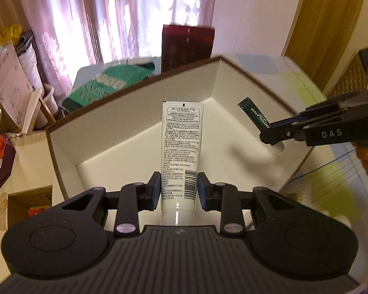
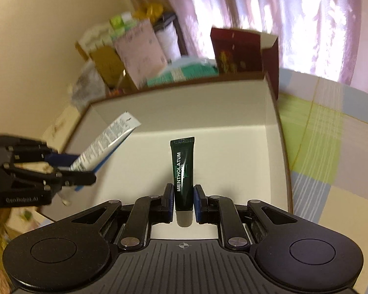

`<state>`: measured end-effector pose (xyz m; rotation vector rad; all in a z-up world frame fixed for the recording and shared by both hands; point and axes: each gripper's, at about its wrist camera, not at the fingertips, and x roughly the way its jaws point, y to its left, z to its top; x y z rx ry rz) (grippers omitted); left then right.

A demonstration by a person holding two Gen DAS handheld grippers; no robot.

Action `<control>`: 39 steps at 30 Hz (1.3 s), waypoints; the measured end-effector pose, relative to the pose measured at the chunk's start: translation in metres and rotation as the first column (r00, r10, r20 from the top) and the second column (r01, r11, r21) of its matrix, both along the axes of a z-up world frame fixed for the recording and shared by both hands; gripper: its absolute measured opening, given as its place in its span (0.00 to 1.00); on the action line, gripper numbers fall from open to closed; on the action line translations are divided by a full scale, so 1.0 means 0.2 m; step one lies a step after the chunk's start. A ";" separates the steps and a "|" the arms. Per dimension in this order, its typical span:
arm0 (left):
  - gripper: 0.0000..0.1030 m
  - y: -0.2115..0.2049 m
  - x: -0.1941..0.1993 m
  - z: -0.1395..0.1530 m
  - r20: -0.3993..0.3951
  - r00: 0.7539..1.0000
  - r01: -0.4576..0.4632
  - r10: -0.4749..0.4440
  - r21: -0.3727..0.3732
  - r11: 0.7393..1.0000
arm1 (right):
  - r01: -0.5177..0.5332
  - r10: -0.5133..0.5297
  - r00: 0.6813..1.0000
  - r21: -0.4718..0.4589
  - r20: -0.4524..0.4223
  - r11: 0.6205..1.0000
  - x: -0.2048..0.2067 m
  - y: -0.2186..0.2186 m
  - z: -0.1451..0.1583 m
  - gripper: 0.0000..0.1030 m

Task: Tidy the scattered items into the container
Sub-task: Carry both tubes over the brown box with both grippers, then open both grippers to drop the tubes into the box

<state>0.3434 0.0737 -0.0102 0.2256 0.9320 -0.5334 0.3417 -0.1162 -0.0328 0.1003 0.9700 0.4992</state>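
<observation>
- A checked cloth (image 2: 326,132) in pale green, blue and cream covered the surface under and to the right of the box.
- The box (image 1: 144,103), the landmark here, was a large open container with a brown rim and white inner walls (image 2: 184,103); its white floor lay bare below both grippers.
- A dark red box (image 1: 187,46) stood upright just behind the container's far wall, with pink curtains (image 1: 105,14) beyond it.
- The left hand-held gripper (image 1: 179,191) was above the container's near side, clamped on a white tube (image 1: 181,152) at its lower part, cap toward the camera and crimped end pointing toward the far corner. From the right wrist view the same tube (image 2: 105,142) slanted over the container's left part.
- The right hand-held gripper (image 2: 183,202) hung over the container's middle, closed on a small dark green tube (image 2: 182,171) marked MENTHOLATUM, gripped near its cap, crimped end pointing away.
- In the left wrist view that green tube (image 1: 254,115) was over the container's right side, held by the right gripper (image 1: 269,134), a hand (image 1: 366,156) behind it.
</observation>
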 end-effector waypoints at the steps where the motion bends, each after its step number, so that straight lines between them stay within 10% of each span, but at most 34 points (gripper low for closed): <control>1: 0.26 -0.01 0.02 -0.02 -0.012 1.000 0.003 -0.003 0.007 1.000 | -0.009 0.009 1.000 -0.014 -0.014 1.000 0.02 0.01 -0.02 0.18; 34: 0.27 -0.10 0.37 -0.42 -0.236 0.972 0.035 0.005 0.164 0.986 | -0.182 0.096 0.943 -0.252 -0.319 0.950 0.34 0.27 -0.32 0.19; 36: 0.55 -0.11 0.36 -0.43 -0.232 0.973 0.038 0.006 0.184 0.982 | -0.190 0.101 0.938 -0.249 -0.331 0.950 0.34 0.27 -0.33 0.21; 38: 0.73 -0.12 0.36 -0.42 -0.223 0.975 0.036 0.008 0.195 0.980 | -0.176 0.090 0.942 -0.250 -0.322 0.952 0.34 0.26 -0.33 1.00; 39: 0.74 -0.12 0.36 -0.41 -0.219 0.976 0.040 0.005 0.201 0.979 | -0.169 0.091 0.953 -0.256 -0.290 0.952 0.32 0.26 -0.31 1.00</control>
